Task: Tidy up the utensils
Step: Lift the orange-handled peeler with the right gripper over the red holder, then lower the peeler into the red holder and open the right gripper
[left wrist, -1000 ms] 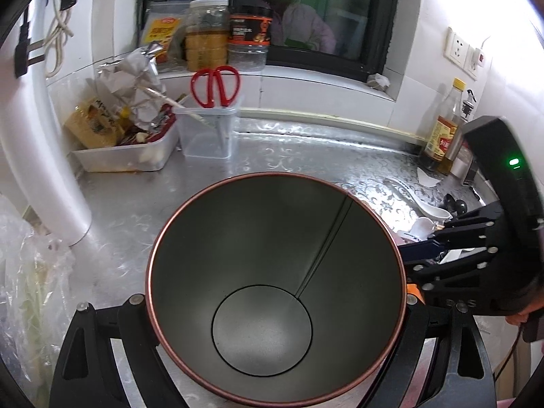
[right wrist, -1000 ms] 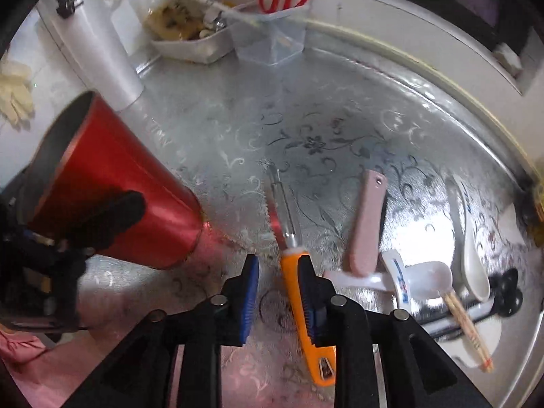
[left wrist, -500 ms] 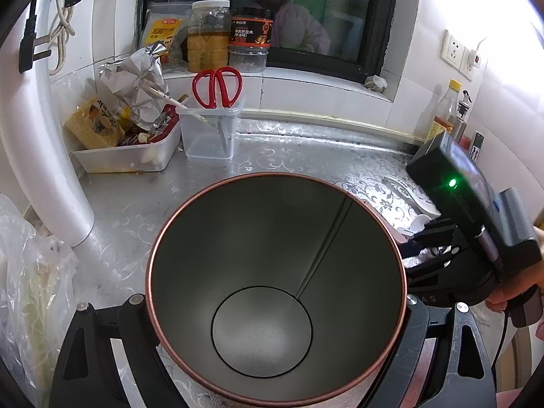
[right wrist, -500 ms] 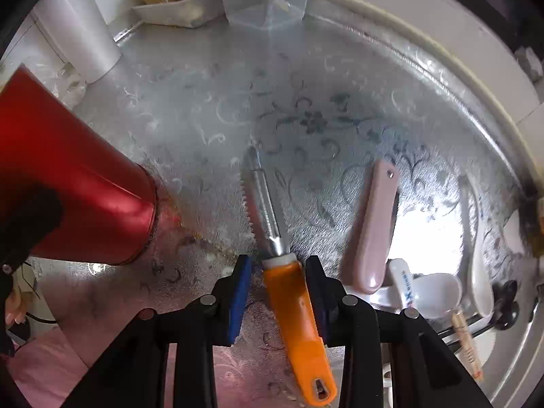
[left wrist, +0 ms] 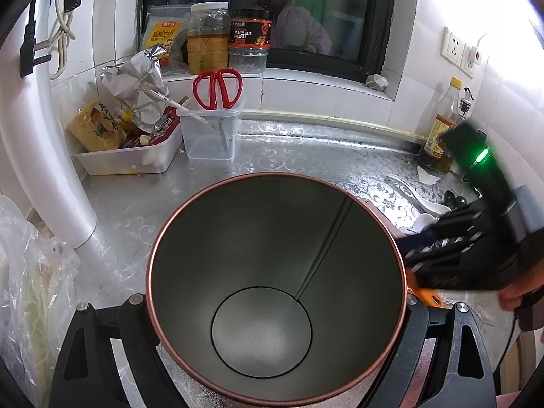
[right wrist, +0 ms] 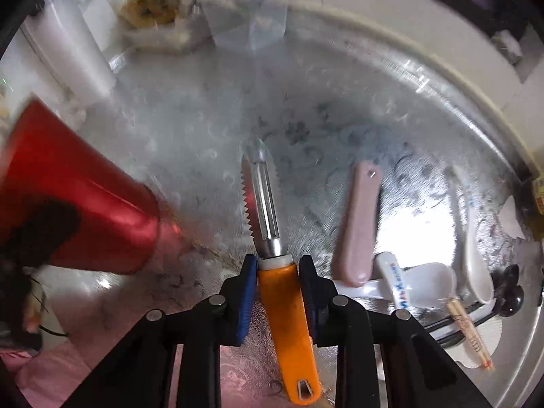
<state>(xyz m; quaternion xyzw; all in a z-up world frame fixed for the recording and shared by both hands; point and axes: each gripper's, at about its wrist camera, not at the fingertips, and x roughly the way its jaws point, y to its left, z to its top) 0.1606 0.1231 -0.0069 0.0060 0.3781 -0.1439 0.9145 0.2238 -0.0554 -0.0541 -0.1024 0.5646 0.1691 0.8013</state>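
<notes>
A red cup (left wrist: 275, 272) with a grey metal inside is tilted toward the camera, and my left gripper (left wrist: 273, 306) is shut on its sides; in the right wrist view the cup (right wrist: 85, 204) lies at the left. An orange-handled peeler (right wrist: 282, 299) with a serrated steel blade lies between the blue pads of my right gripper (right wrist: 278, 272). Its jaws are closing, and both pads touch the handle just below the white collar. In the left wrist view the right gripper (left wrist: 442, 248) is just right of the cup's rim, with the peeler's orange end (left wrist: 428, 294) below it.
A pink handle (right wrist: 357, 224), white spoons (right wrist: 421, 282), chopsticks (right wrist: 469, 336) and black utensils (right wrist: 510, 295) lie to the right on the patterned steel counter (right wrist: 204, 129). At the back stand a clear holder with red scissors (left wrist: 212, 129), a white tray of packets (left wrist: 129, 156) and an oil bottle (left wrist: 440, 129).
The right gripper slid up along the peeler's handle to its collar, opened a little, then closed in on it. The left gripper and cup stayed still.
</notes>
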